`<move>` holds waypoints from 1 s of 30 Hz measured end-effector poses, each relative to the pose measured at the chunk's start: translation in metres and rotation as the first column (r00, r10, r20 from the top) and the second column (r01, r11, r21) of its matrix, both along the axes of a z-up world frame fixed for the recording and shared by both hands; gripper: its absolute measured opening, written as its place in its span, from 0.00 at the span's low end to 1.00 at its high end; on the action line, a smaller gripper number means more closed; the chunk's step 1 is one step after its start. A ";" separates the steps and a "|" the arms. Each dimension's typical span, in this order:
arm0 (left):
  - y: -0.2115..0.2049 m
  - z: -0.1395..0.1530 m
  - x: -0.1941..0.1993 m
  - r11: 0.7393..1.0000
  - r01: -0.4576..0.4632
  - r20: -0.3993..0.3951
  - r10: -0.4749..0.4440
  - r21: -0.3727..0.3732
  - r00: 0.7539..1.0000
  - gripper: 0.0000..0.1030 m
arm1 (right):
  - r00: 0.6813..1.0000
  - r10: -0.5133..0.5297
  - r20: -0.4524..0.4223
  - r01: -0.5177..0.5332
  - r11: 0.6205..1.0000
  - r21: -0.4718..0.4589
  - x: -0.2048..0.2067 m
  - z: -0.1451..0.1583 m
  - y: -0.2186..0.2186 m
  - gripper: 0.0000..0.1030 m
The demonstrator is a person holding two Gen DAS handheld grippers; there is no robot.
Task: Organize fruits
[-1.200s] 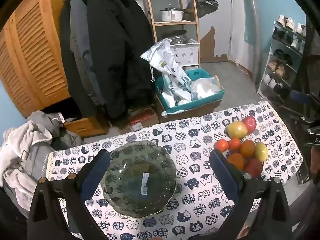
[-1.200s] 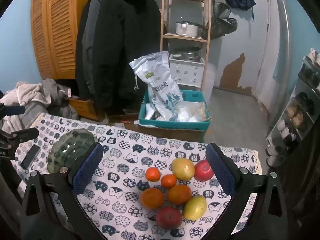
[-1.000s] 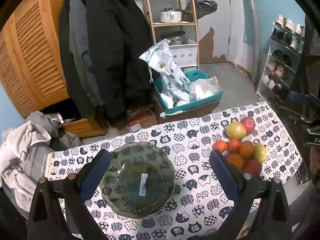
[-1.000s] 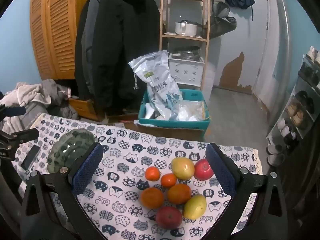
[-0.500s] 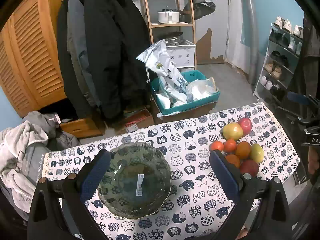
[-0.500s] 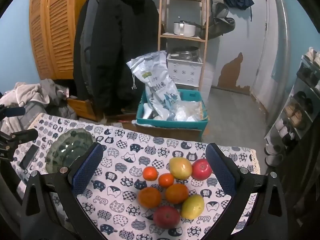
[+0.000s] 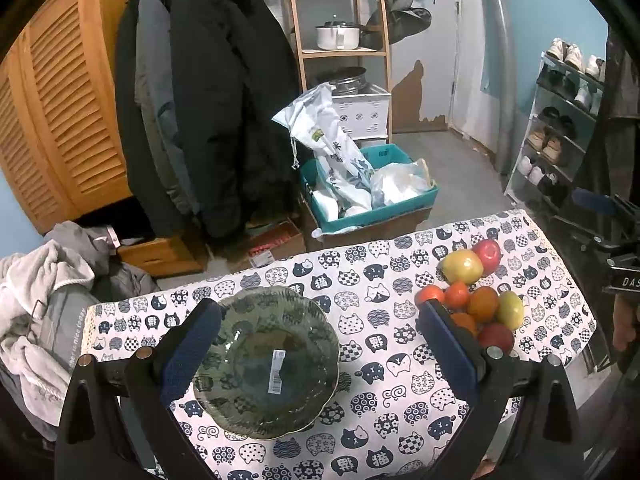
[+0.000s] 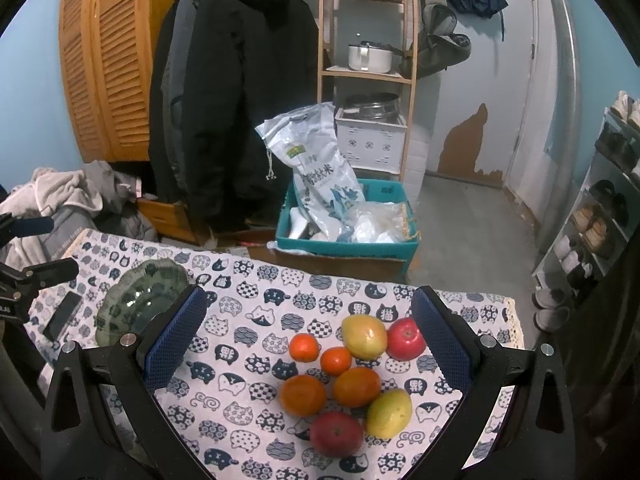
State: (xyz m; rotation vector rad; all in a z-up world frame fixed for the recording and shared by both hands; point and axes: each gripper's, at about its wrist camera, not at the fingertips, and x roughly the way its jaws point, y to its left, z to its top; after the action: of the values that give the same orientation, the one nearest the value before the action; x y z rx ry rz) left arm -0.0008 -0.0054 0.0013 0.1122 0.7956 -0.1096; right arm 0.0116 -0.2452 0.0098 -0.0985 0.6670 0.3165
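Since a second ago both your views have slid a little: the fruit pile [image 8: 348,380] now sits slightly lower between the right gripper's [image 8: 306,340] fingers, and the bowl [image 7: 266,362] has drifted a touch toward the left gripper's [image 7: 320,350] right finger.

Your fruit is bunched together on the cat-print tablecloth [image 8: 256,312], pieces touching: a small orange [image 8: 305,347] and another small orange [image 8: 336,361] at the far side, a yellow-green apple [image 8: 364,337] beside a red apple [image 8: 405,338] farther right, two bigger oranges [image 8: 303,395] in the middle row, then a yellow-green fruit [image 8: 389,413] and a red apple [image 8: 337,434] nearest you. Skins look smooth and glossy.

Your right gripper hangs above the pile with its blue-padded fingers spread wide and nothing between them. Your left gripper is just as wide apart and empty, hovering over the dark green, scallop-edged glass bowl, which carries a white sticker [image 7: 277,372] inside. From the left gripper, the fruit lies just past its right finger.

Left of the bowl, seen from the right gripper, a dark phone [image 8: 62,316] lies on the cloth. Beyond the table stand a teal crate [image 8: 348,244] with a rice bag [image 8: 320,176], a black coat [image 8: 236,92] and a wooden shelf [image 8: 366,72].
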 end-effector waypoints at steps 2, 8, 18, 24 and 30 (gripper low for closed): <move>-0.001 0.000 -0.001 1.000 0.002 0.000 -0.002 -0.001 1.000 0.98 | 1.000 -0.001 0.000 0.001 1.000 0.000 0.000 0.001 0.001 0.98; -0.003 0.000 -0.001 1.000 0.001 -0.001 -0.001 0.000 1.000 0.98 | 1.000 -0.001 -0.001 0.001 1.000 -0.003 0.000 0.000 0.000 0.98; -0.005 0.000 -0.003 1.000 0.000 0.000 0.000 0.002 1.000 0.98 | 1.000 -0.004 0.002 0.004 1.000 -0.005 0.000 0.000 -0.001 0.98; -0.004 0.001 -0.002 1.000 0.002 0.001 -0.002 0.000 1.000 0.98 | 1.000 -0.004 0.003 0.004 1.000 -0.001 0.000 0.000 -0.002 0.98; -0.006 0.001 -0.005 1.000 0.005 -0.001 -0.005 0.001 1.000 0.98 | 1.000 -0.003 0.000 0.003 1.000 -0.001 0.000 -0.001 -0.002 0.98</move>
State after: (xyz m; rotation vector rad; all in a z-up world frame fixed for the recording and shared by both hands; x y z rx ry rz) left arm -0.0055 -0.0119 0.0023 0.1148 0.7964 -0.1139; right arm 0.0112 -0.2476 0.0092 -0.0984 0.6676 0.3128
